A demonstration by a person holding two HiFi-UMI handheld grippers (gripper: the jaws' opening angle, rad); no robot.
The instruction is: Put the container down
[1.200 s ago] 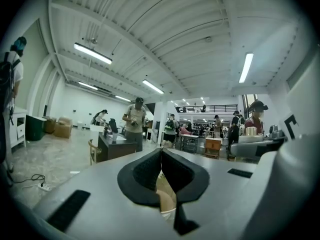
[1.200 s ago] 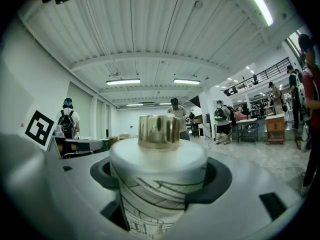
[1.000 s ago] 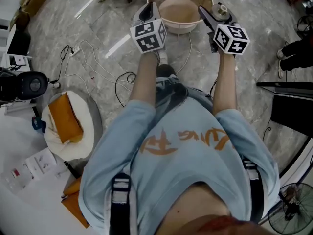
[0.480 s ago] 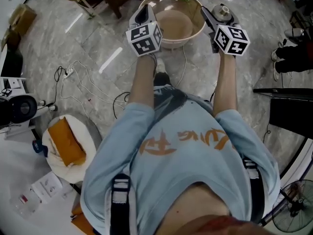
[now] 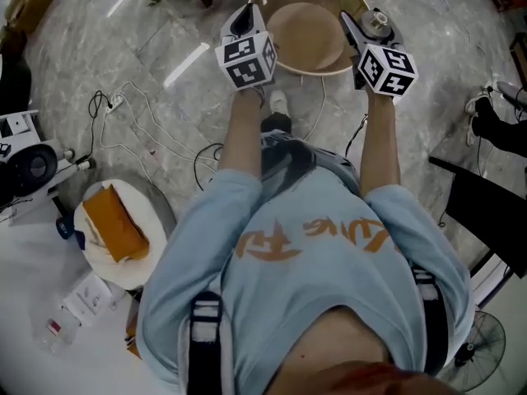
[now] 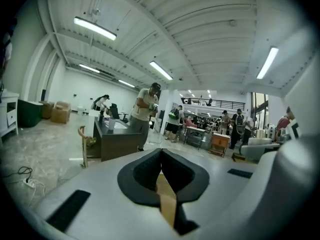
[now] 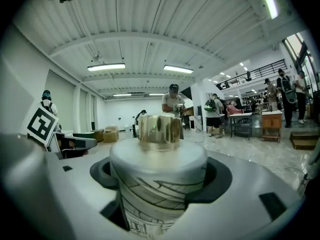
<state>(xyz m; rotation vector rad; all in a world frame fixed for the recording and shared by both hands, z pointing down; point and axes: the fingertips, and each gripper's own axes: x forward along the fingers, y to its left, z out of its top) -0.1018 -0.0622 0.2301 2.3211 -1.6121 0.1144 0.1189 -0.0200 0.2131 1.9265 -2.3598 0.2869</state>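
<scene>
My left gripper [image 6: 161, 156] is pressed tight on the thin rim of the tan bowl [image 5: 306, 33]. My right gripper [image 5: 366, 28] is clamped round the container [image 7: 159, 179], a white jar with a gold cap. Both hang above the stone floor [image 5: 177, 23]. Held by one edge, the bowl may tip; set down askew, the jar could topple.

Arms [image 5: 247, 130] outstretched, left gripper [image 6: 161, 164] clamping bowl [image 5: 306, 72] rim, right gripper [image 5: 354, 31] clamping container [image 7: 159, 179]

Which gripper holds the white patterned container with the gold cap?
The right gripper: its jaws clamp the white, gold-capped container. The left gripper pinches only a thin tan edge.
</scene>
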